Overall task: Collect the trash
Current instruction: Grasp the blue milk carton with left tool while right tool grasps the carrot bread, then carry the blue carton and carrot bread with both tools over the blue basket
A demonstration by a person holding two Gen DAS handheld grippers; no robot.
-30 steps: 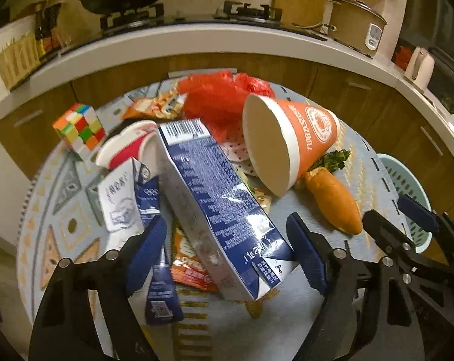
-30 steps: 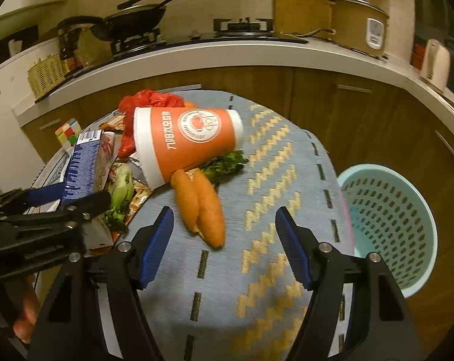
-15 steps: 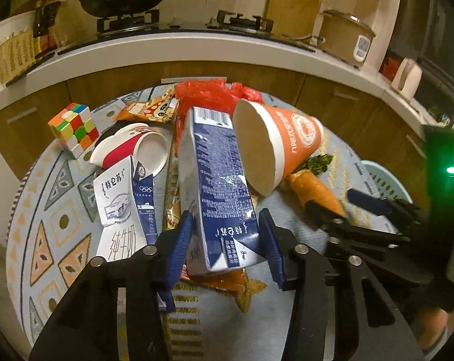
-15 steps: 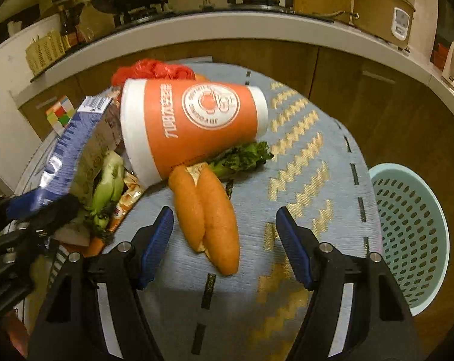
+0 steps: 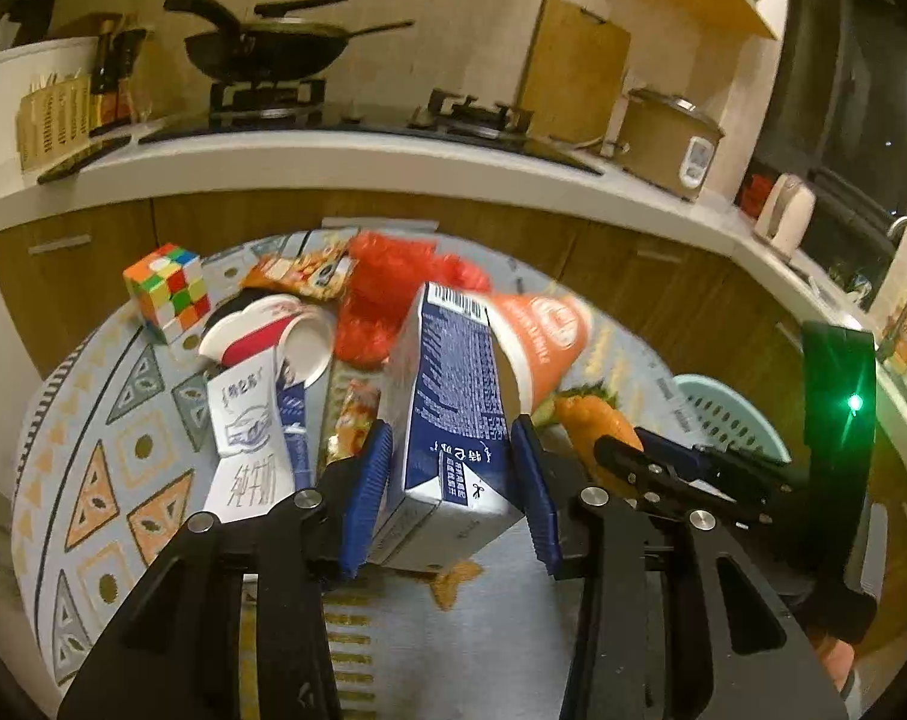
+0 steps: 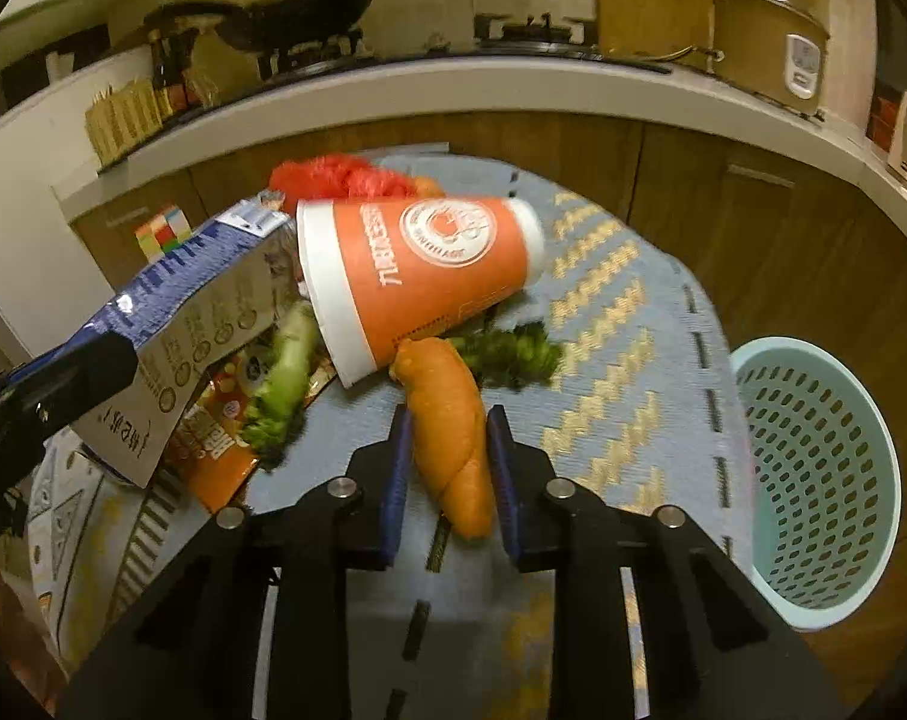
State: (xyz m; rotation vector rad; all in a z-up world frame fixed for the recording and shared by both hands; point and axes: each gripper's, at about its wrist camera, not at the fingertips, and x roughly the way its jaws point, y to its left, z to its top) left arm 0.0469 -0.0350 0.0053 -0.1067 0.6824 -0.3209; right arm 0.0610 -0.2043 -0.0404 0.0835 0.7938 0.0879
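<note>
Left gripper [image 5: 453, 492] has the blue milk carton [image 5: 453, 396] squarely between its blue pads [image 5: 369, 480], and the jaws are closing, pinching the carton's sides near its gabled end, with the carton tilted up off the patterned mat [image 5: 105, 480]. Just beyond the carton's far end lies the orange paper cup [image 5: 543, 336] on its side, and past that a crumpled red plastic bag [image 5: 393, 282]. Off to this gripper's left sit a flattened white-and-blue carton [image 5: 249, 438], a red-and-white cup [image 5: 273, 336] and a colour cube [image 5: 168, 291]. Over on the other side, the right gripper [image 6: 447, 468] is closing in on the carrot [image 6: 453, 426], which lies lengthwise between the pads, the pads hard against its flanks. Directly ahead of it the orange cup's rim hangs over the carrot's leafy end [image 6: 507, 348], and to its left a green vegetable [image 6: 285, 378] rests on a snack wrapper [image 6: 213, 450]. The pale teal basket [image 6: 813, 480] stands on the floor to the right gripper's right, beside the mat.
</note>
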